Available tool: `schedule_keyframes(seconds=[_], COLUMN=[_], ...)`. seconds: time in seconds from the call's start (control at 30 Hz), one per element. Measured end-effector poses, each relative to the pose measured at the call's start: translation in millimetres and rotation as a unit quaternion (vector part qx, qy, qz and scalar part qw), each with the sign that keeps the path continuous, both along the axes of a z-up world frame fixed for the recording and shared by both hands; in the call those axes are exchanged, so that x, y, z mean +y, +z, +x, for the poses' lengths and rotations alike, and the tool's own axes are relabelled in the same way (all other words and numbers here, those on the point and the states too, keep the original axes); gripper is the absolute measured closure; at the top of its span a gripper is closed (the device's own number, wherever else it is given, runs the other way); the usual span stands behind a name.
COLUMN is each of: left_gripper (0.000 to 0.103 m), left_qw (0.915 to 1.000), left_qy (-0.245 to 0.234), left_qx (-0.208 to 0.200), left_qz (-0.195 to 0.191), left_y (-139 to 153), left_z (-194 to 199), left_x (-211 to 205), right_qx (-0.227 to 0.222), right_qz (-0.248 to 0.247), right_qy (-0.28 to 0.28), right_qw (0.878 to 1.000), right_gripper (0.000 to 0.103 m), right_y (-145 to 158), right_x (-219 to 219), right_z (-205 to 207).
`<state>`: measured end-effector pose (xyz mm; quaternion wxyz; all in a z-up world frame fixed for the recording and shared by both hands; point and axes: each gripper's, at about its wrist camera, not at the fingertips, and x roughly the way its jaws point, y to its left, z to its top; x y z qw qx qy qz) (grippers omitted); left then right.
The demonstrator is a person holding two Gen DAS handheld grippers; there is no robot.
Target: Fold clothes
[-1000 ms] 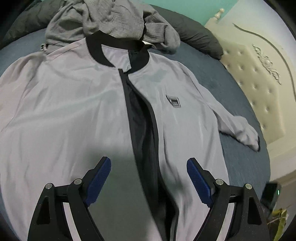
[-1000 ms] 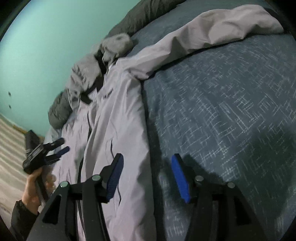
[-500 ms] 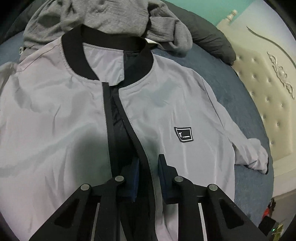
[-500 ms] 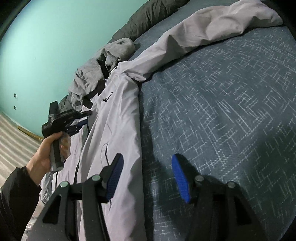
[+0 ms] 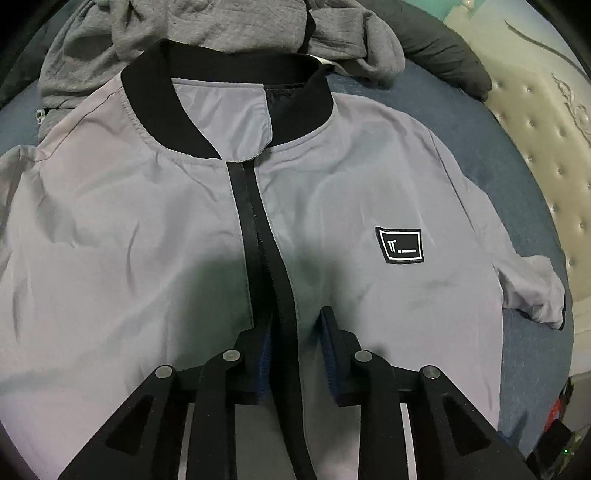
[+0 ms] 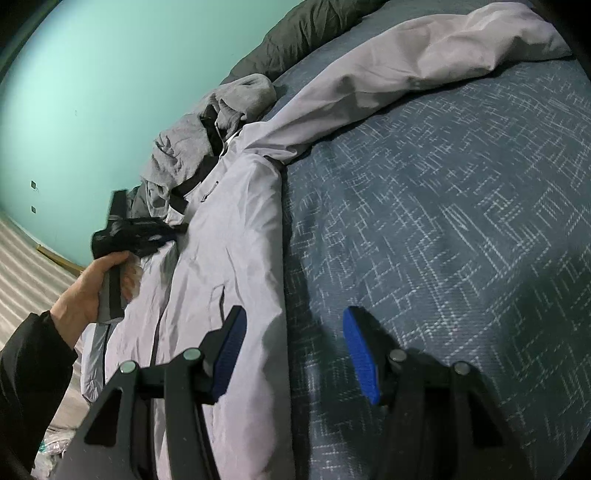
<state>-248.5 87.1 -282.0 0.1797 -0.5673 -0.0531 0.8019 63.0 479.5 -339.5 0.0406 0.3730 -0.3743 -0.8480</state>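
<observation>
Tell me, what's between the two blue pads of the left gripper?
In the left wrist view, the jacket's black zipper strip runs between the left gripper's opening jaws.

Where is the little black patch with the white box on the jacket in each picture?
Left wrist view: the black patch sits right of centre on the jacket's chest, right of the black zipper strip.
Right wrist view: the patch is a tiny dark mark left of centre, seen edge-on, high on the jacket's chest.
Shared landmark: the crumpled grey hoodie lying just beyond the jacket's collar in both views.
</observation>
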Motion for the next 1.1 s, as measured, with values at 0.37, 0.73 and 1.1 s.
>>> schedule_keyframes(seconds=[0.37, 0.73, 1.1], left_gripper=[0.060, 0.097, 0.098], left_qw=[0.9968, 0.9879, 0.9812], left_qy=[0.052, 0.005, -0.010], left_qx=[0.060, 0.144, 0.177], left_qz=[-0.002, -0.058, -0.077], left_y=[16.9, 33.0, 60.5], left_z=[-11.7, -6.4, 0.1], left_x=[-4.4, 18.7, 25.4], right_qx=[0.004, 0.003, 0.005], right_qz=[-0.004, -0.009, -0.011], right_qy=[0.006, 0.013, 0.014], right_qw=[1.000, 1.000, 1.000], right_gripper=[0.048, 0.048, 0.048], right_y=[1.3, -0.2, -0.2], right_x=[1.0, 3.4, 4.9], right_z=[-2.3, -5.5, -5.8])
